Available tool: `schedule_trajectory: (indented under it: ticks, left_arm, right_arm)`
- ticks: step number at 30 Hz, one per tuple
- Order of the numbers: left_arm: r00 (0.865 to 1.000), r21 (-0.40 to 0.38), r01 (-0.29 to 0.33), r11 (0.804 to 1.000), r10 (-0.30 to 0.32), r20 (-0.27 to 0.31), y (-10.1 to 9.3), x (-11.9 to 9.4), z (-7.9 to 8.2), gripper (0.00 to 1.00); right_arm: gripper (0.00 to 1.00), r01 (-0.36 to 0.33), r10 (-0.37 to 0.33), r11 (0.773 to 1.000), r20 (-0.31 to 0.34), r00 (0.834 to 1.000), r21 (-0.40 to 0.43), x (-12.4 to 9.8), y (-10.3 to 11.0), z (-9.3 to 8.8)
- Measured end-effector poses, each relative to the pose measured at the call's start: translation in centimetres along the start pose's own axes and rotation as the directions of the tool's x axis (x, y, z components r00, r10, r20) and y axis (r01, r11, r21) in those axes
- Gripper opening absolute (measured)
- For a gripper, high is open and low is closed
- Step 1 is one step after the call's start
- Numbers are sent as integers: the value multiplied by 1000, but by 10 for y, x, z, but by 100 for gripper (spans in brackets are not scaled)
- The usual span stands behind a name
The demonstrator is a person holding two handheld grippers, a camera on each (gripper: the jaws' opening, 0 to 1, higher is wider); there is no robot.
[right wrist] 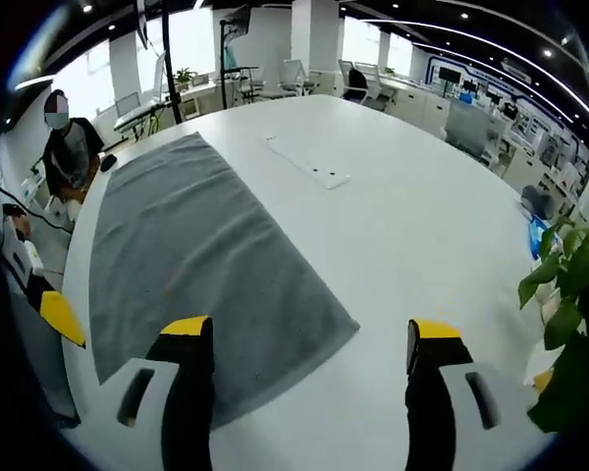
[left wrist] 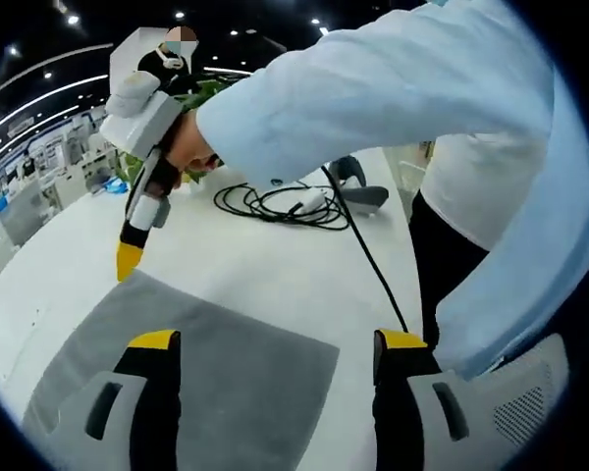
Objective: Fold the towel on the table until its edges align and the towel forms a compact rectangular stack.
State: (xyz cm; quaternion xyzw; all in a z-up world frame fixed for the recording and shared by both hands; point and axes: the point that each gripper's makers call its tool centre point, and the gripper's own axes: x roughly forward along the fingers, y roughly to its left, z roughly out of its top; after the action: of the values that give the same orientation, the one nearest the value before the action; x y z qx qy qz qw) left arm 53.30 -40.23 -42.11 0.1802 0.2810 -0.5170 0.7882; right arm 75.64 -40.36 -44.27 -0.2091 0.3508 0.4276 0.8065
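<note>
Lying flat and unfolded on the white table [right wrist: 402,226], the grey towel [right wrist: 191,270] stretched away from the right gripper [right wrist: 309,343] as a long rectangle, its near corner reaching into the space between that gripper's yellow-tipped jaws. Those jaws stood wide apart and held nothing; the left one hung over the cloth near its near edge, the right one over bare tabletop. At the left edge of the right gripper view, a yellow tip of the left gripper [right wrist: 61,316] showed just beside the towel's long side.

From the left gripper view, the towel [left wrist: 226,373] spread below the left gripper [left wrist: 278,343], whose jaws were likewise released and empty, the left jaw over the cloth and the right jaw over the table [left wrist: 275,265] just past the towel's edge. The right gripper [left wrist: 130,257] came in from the upper left, held in the person's hand [left wrist: 191,147], with its yellow tips close together just above the towel's far corner; whether they touched the cloth could not be told. A pale blue sleeve [left wrist: 393,98] crossed the top of that view.

A coil of black cable [left wrist: 285,206] lay further back on the table, with one strand running toward the near edge. A flat white strip [right wrist: 309,162] rested on the table beyond the towel, well apart from it. Green plant leaves [right wrist: 569,294] stood at the table's right side.
</note>
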Motion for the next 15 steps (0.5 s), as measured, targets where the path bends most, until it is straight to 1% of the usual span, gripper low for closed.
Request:
schedule_trajectory:
  ticks: [1, 2, 7, 12, 15]
  left_arm:
    - [999, 8, 22, 1000, -22, -23, -3, 2, -3, 79]
    - [999, 12, 29, 1000, -28, -36, -3, 3, -4, 78]
    - [997, 58, 41, 997, -37, -69, -1, 9, -4, 78]
    - [987, 92, 95, 991, -82, -138, -11, 19, -10, 74]
    - [982, 99, 101, 990, -83, -171, -12, 26, -13, 72]
  right_arm:
    - [80, -7, 7, 1000, -12, 1000, -6, 2, -1, -1]
    - [79, -8, 8, 1000, -21, 1000, -11, 2, -2, -2]
    - [79, -17, 17, 1000, -41, 999, -4, 6, -10, -4]
    - [79, -29, 27, 999, -76, 997, -23, 10, -7, -13]
    - [78, -40, 37, 999, -97, 995, -33, 15, -8, -18]
